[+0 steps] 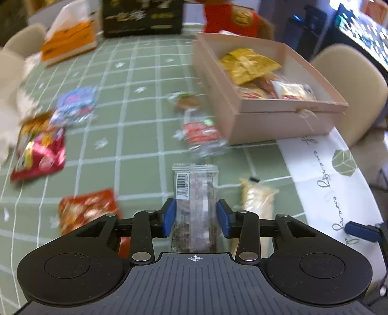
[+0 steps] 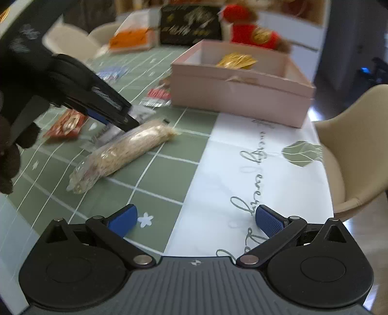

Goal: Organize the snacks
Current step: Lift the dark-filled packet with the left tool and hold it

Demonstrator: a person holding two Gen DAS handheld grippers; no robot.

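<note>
My left gripper (image 1: 196,215) is shut on a clear-wrapped snack bar with a barcode (image 1: 194,193), held above the green checked table. It also shows in the right wrist view (image 2: 121,118), where the bar is mostly hidden behind its fingers. A pink open box (image 1: 264,114) at the right back holds a yellow packet (image 1: 249,65) and other wrapped snacks. A pale cream roll snack (image 2: 126,150) lies on the table just right of the held bar. My right gripper (image 2: 196,218) is open and empty, low over the table's near edge.
Loose snacks lie on the table: a red-label clear packet (image 1: 201,130), a red-orange packet (image 1: 87,210), a pink-red bag (image 1: 41,155), a blue-white packet (image 1: 75,104). An orange bag (image 1: 70,41), a black box (image 1: 143,17) and a red plush toy (image 1: 230,19) stand at the back. A beige chair (image 2: 356,150) is at right.
</note>
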